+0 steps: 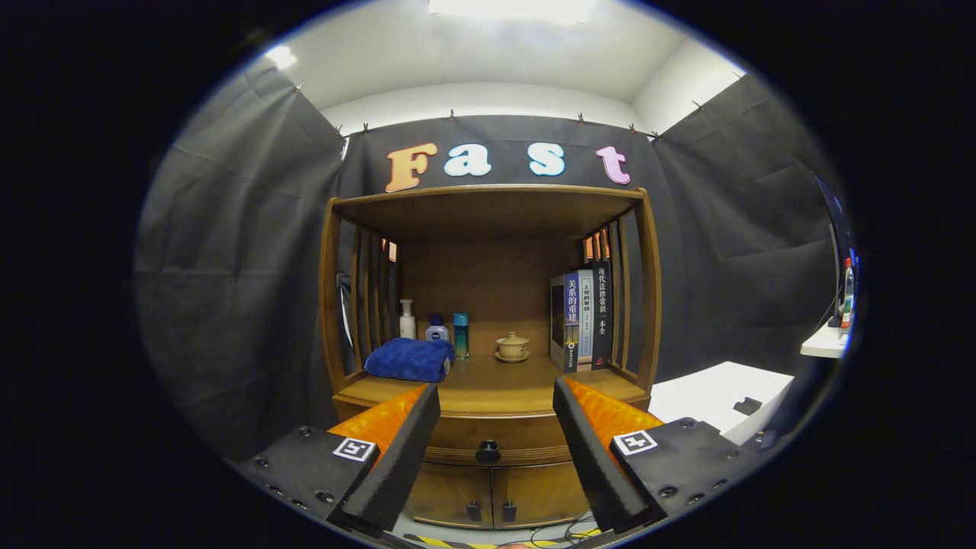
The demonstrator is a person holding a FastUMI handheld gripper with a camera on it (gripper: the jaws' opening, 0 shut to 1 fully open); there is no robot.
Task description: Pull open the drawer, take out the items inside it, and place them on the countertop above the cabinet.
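The drawer (488, 436) under the cabinet's bench (496, 385) is closed, so opening comes first: the hand-held gripper (496, 400), fingers apart and empty, should advance onto the dark knob (488, 452) ahead between them, close, then pull.

The gripper (496, 427) has its jaws spread wide and empty, framing the closed brown wooden drawer (488, 435) with its round dark knob (488, 452) sitting between them, a little beyond the tips, and two closed cabinet doors (492, 496) below it. Above the drawer, the wooden surface (496, 385) of the cabinet carries a folded blue towel (409, 360) on the left, a white pump bottle (407, 319), a small white-and-blue bottle (437, 329) and a teal bottle (460, 334) behind it, a tan lidded ceramic cup on a saucer (512, 346) near the middle, and upright books (581, 319) on the right
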